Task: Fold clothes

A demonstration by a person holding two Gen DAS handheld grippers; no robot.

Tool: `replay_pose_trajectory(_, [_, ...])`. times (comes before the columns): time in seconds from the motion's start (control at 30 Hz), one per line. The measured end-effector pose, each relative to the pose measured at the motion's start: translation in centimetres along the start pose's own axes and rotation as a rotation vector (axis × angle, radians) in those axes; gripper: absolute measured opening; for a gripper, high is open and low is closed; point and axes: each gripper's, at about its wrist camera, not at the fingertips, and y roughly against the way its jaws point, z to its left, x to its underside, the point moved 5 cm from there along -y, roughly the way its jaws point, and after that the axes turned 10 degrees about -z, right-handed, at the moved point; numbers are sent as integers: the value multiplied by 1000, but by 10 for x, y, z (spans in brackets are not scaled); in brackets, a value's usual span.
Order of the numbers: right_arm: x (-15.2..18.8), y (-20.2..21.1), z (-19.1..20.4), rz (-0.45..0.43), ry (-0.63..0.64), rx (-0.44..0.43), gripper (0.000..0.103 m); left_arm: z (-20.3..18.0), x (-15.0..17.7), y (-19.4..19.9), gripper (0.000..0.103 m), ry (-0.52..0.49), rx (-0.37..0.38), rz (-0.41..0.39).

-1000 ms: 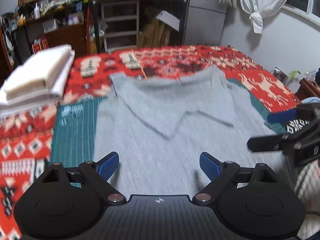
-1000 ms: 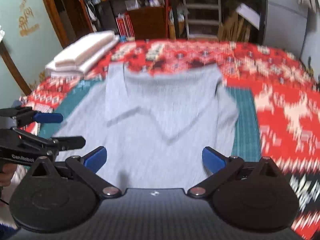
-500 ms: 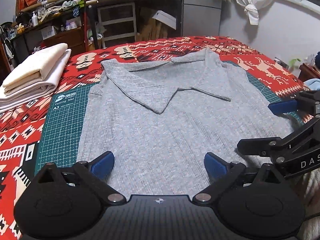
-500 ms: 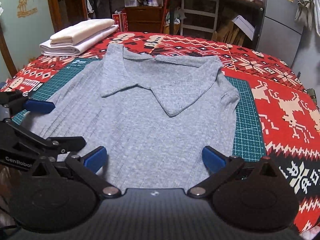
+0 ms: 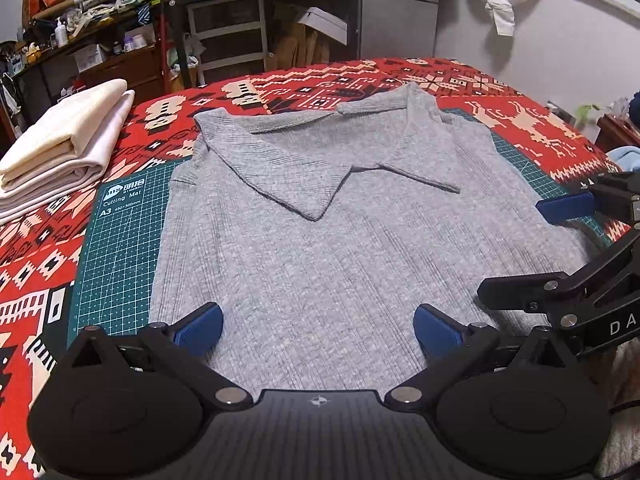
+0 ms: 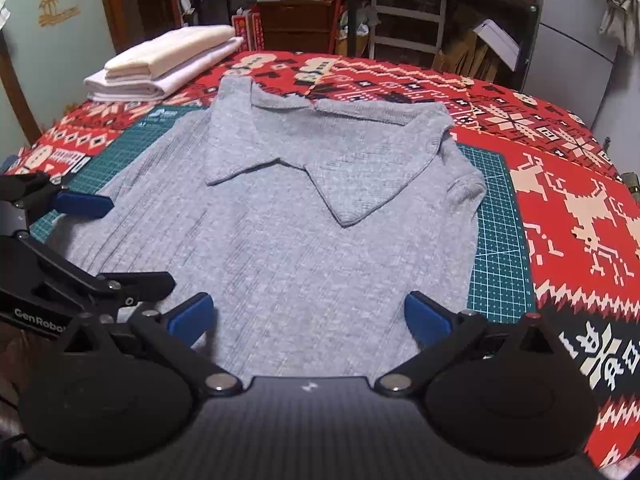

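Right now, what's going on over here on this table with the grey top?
A person is holding two handheld grippers over a grey ribbed collared shirt spread flat, collar away from them, on a green cutting mat and a red patterned tablecloth. The left gripper and right gripper are both open near the hem, gripping nothing. No fold is made yet. A stack of folded cream and white cloths sits at the far left.

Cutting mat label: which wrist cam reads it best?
Left wrist. The cutting mat shows its printed corner label in the open, beside the grey shirt. The right wrist view shows that corner far off, label unreadable, partly under the shirt.
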Motion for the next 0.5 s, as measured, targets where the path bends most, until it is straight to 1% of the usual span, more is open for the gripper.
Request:
replay_pose_trajectory(0.07, [1, 1, 0, -13, 0, 1, 103, 0, 0, 0, 103, -2, 1, -3])
replay_pose_trajectory(0.13, [-1, 2, 0, 1, 12, -8, 103, 1, -1, 0, 102, -3, 11, 12])
replay_pose_trajectory(0.17, [-3, 3, 0, 9, 18, -13, 103, 2, -3, 1, 101, 0, 17, 23])
replay_pose_trajectory(0.2, [-6, 6, -1, 7, 19, -20, 102, 4, -4, 4, 97, 15, 22, 28])
replay_pose_trajectory(0.23, [-9, 11, -3, -6, 12, -25, 102, 7, -6, 8, 94, 33, 26, 31])
replay_pose_trajectory(0.33, [-19, 35, -19, -80, -54, -11, 102, 21, -14, 24, 94, 113, 52, 28])
replay_pose_trajectory(0.43, [-23, 56, -41, -111, -129, 18, 102, 37, -20, 39, 94, 150, 8, 11])
replay_pose_trajectory(0.47, [-22, 61, -49, -113, -153, 33, 99, 42, -20, 42, 92, 157, -6, 6])
replay_pose_trajectory(0.5, [-21, 65, -57, -114, -175, 51, 97, 48, -21, 46, 87, 166, -20, 1])
